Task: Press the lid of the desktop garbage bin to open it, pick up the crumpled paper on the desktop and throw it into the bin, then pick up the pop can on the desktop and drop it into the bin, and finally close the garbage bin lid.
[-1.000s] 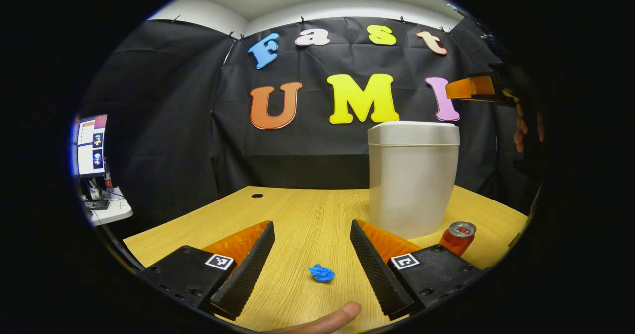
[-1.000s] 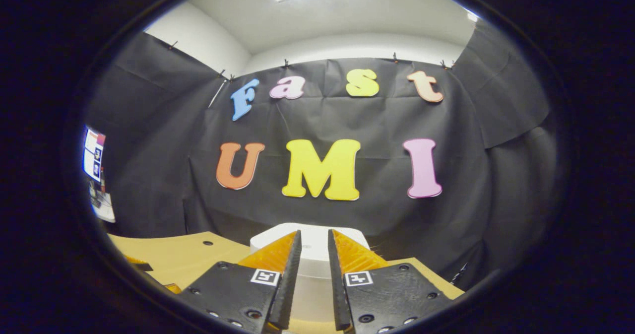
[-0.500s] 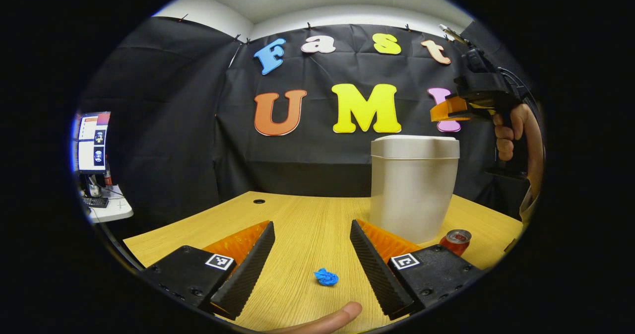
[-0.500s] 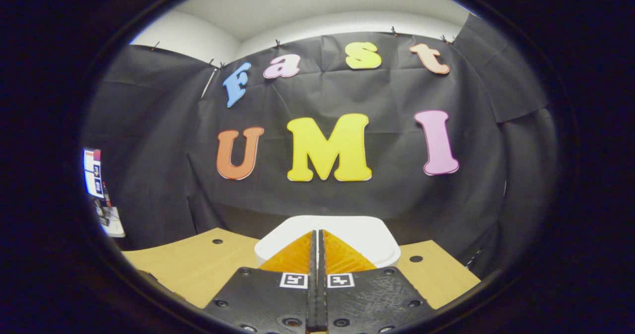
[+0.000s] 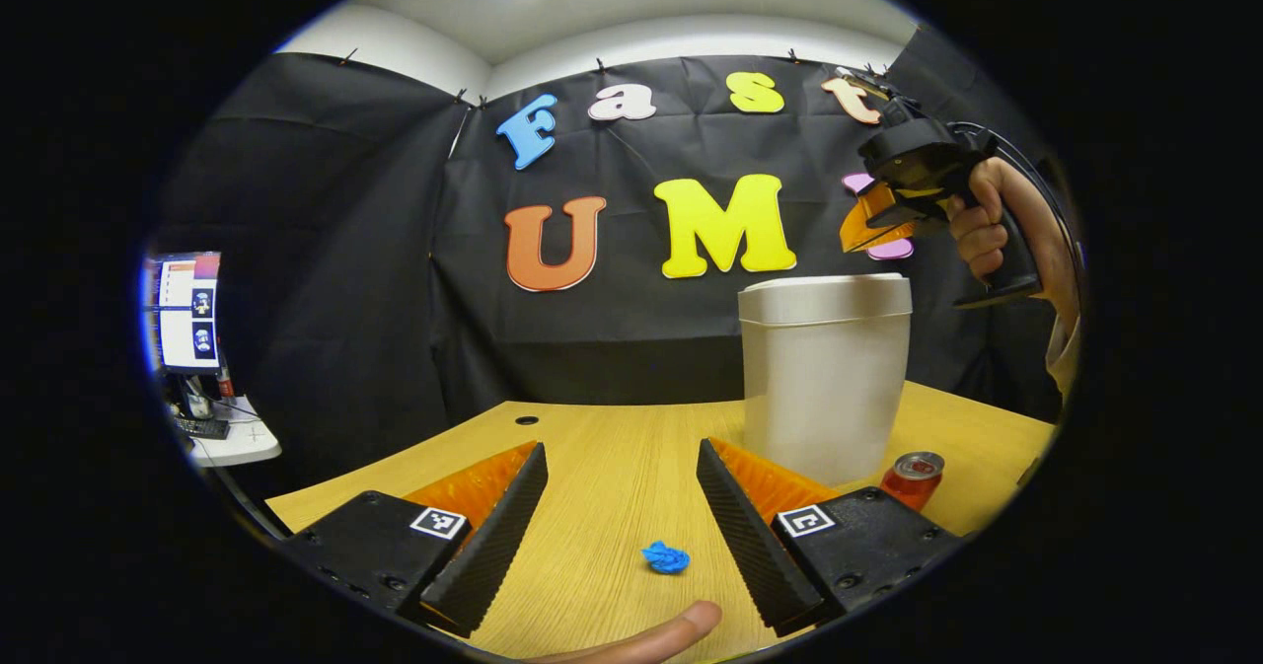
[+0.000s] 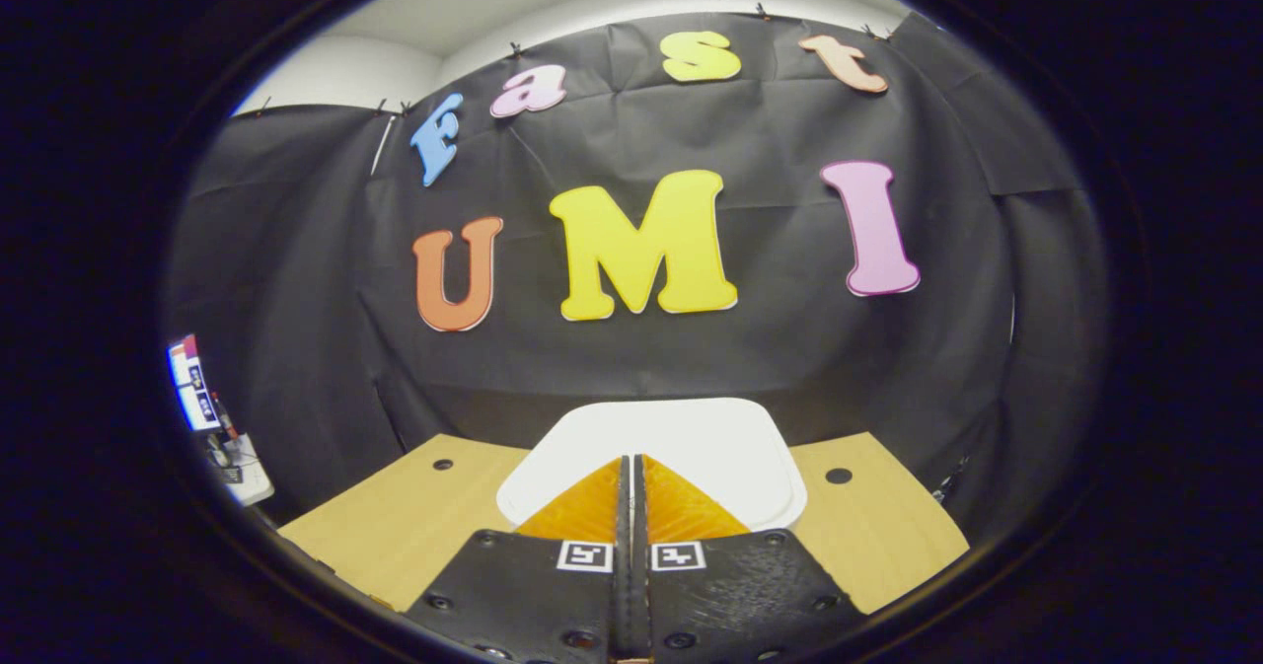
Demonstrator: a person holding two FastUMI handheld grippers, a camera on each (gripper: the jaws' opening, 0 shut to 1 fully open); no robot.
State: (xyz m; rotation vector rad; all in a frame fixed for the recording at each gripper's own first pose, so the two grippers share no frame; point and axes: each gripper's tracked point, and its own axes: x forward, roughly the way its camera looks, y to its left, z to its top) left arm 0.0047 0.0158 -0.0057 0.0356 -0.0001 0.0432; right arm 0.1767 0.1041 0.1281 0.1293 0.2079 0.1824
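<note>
Bin [image 5: 824, 378] stands tall and white on the desk [image 5: 612, 447], lid [image 6: 671, 447] down, can [image 5: 913, 477] just beside its base, paper [image 5: 666, 556] nearer and between the wide-spread fingers of the left gripper [image 5: 622, 516]. Right gripper [image 6: 631, 506], fingers closed on nothing, hangs over the lid's near edge, tips angled down. Risks: an off-centre push could tip or skid the tall bin into the can, or the tips slide off the smooth lid without releasing it.

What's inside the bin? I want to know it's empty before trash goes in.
Cannot tell: the bin has its lid down, covering the inside. The right gripper hangs above it.
</note>
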